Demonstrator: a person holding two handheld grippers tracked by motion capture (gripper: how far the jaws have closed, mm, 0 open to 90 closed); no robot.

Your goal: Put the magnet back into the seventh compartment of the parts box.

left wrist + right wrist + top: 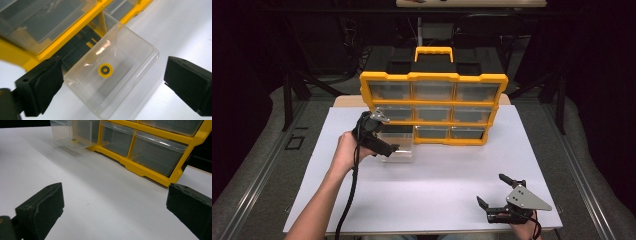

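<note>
Tongs of the left gripper [110, 82] stand wide, gripping nothing, over the clear plastic drawer [398, 147] pulled from the yellow organizer's [432, 107] near-left slot onto the tabletop [427, 185]; light, stiff, slippery, probably best pinched across one thin wall.

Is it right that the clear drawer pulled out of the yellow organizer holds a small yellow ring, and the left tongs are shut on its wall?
Not quite. The left tongs are open, jaws standing wide apart over the clear drawer, as the left gripper view shows. The small yellow ring does lie inside, and the drawer is out of the yellow organizer.
</note>
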